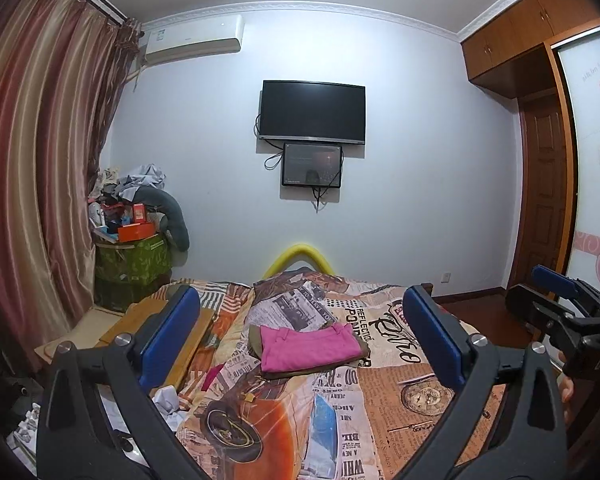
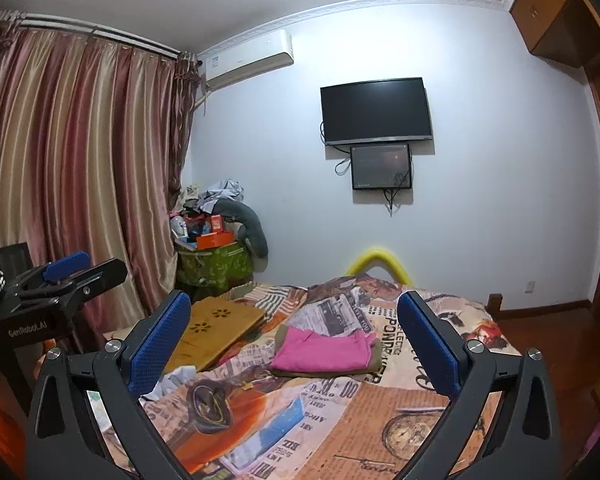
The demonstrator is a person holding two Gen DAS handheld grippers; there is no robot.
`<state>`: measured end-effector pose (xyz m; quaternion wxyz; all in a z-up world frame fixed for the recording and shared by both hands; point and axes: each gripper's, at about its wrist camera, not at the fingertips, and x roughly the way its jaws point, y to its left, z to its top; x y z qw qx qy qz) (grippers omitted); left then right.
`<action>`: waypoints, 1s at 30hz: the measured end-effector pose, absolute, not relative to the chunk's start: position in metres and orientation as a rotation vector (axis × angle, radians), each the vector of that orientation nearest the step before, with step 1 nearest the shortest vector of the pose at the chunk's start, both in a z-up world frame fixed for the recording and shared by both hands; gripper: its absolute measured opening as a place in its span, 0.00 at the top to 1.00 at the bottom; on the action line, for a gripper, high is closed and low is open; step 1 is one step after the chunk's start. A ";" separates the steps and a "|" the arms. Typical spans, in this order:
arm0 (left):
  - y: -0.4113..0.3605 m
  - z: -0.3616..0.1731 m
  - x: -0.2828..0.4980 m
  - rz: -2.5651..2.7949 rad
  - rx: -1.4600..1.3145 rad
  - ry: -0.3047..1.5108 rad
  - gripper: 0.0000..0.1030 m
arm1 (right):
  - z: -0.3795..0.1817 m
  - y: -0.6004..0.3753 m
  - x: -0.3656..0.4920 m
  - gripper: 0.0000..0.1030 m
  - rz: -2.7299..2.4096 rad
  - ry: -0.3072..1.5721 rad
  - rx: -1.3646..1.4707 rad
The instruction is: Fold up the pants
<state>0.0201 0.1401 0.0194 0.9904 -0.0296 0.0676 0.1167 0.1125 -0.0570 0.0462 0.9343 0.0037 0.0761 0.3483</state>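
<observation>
Folded pink pants (image 1: 308, 347) lie on top of a folded olive-brown garment (image 1: 364, 354) in the middle of the bed; they also show in the right wrist view (image 2: 323, 352). My left gripper (image 1: 300, 344) is open and empty, raised above the near end of the bed, well short of the stack. My right gripper (image 2: 294, 344) is open and empty, held likewise above the bed. The right gripper shows at the right edge of the left wrist view (image 1: 556, 300), and the left gripper shows at the left edge of the right wrist view (image 2: 66, 276).
The bed (image 1: 400, 420) has a newspaper-print cover. A wooden lap tray (image 2: 216, 330) lies at its left side. A cluttered green box (image 2: 214, 266) stands by the curtains (image 2: 80, 184). Two screens (image 2: 376, 110) hang on the far wall. A wardrobe (image 1: 548, 184) is at the right.
</observation>
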 end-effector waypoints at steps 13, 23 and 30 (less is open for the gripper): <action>0.128 0.015 0.020 0.223 -0.012 0.140 0.00 | 0.044 -0.062 0.108 0.00 0.711 0.164 0.021; 0.127 0.015 0.018 0.219 -0.010 0.144 0.00 | 0.045 -0.063 0.106 0.00 0.709 0.165 0.025; 0.127 0.017 0.019 0.209 -0.018 0.146 0.00 | 0.045 -0.064 0.104 0.00 0.709 0.167 0.024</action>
